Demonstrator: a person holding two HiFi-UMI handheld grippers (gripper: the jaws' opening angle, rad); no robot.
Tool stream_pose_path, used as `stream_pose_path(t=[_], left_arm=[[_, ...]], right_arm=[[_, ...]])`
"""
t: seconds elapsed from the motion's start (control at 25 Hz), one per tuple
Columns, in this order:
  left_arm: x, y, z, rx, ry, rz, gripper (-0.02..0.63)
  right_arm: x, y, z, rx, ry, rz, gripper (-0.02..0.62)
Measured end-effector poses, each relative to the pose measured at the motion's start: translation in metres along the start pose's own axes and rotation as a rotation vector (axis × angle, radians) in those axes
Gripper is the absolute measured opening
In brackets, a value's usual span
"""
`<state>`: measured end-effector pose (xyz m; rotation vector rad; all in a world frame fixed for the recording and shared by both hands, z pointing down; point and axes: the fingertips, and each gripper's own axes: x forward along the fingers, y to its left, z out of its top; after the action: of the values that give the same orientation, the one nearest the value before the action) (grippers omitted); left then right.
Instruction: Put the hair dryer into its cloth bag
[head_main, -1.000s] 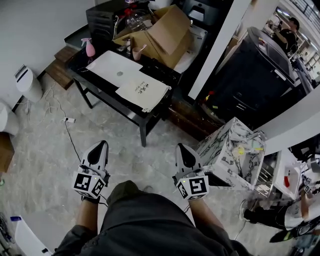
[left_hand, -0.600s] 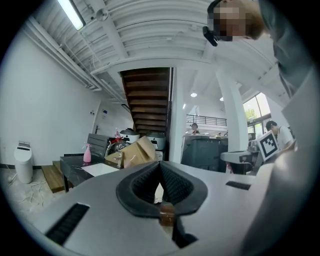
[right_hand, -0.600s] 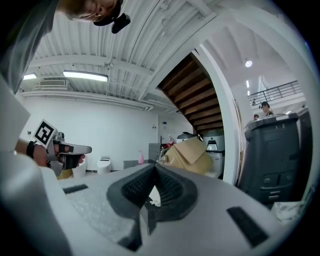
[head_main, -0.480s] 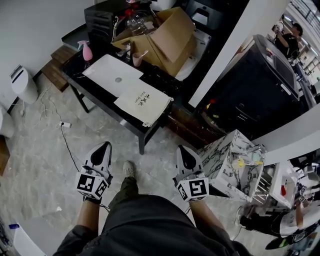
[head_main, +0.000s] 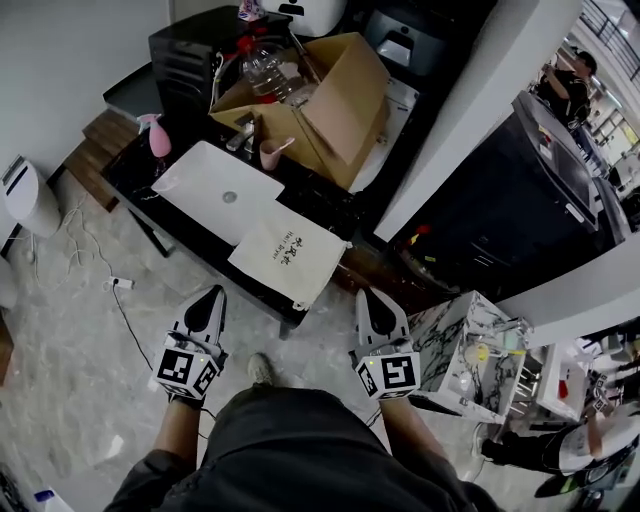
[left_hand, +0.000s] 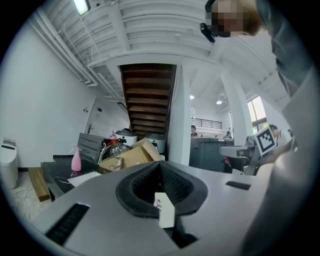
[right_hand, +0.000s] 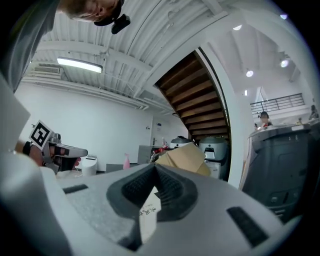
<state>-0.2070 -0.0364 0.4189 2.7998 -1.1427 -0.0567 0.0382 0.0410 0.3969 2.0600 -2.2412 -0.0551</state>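
Note:
The cream cloth bag (head_main: 288, 250) with dark print lies flat on the near corner of the black table (head_main: 135, 170), beside a white board (head_main: 222, 190). I cannot make out a hair dryer in any view. My left gripper (head_main: 211, 296) and right gripper (head_main: 367, 296) point level toward the table, side by side, short of its front edge. Both are shut with nothing in them. In the left gripper view the jaws (left_hand: 160, 164) meet, and the bag (left_hand: 164, 209) shows below them. The right gripper (right_hand: 155, 166) is likewise shut, with the bag (right_hand: 147, 214) seen beyond it.
An open cardboard box (head_main: 320, 90) with a clear bottle stands at the table's back, with a pink spray bottle (head_main: 156, 135) and a pink cup (head_main: 271, 153) near it. A marbled cabinet (head_main: 455, 335) is at my right, and a white bin (head_main: 25, 195) and a floor cable (head_main: 115, 283) at my left.
I have walked toward the table: table, bag and box have come nearer to both grippers in the head view. The grippers stay shut and side by side.

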Motion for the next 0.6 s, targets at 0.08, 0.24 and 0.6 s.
stream_pose_path(t=[0.08, 0.24, 0.6], left_arm=[[0.016, 0.012, 0.002, 0.005, 0.001, -0.018, 0.002], [0.041, 0.033, 0.002, 0.004, 0.002, -0.029, 0.002], [0.086, 0.043, -0.011, -0.001, 0.043, 0.0, 0.003]], right_arm=[[0.019, 0.001, 0.002, -0.002, -0.004, -0.009, 0.0], [0.052, 0.002, 0.006, -0.006, -0.012, -0.006, 0.0], [0.106, -0.024, 0.008, -0.012, -0.028, 0.063, 0.0]])
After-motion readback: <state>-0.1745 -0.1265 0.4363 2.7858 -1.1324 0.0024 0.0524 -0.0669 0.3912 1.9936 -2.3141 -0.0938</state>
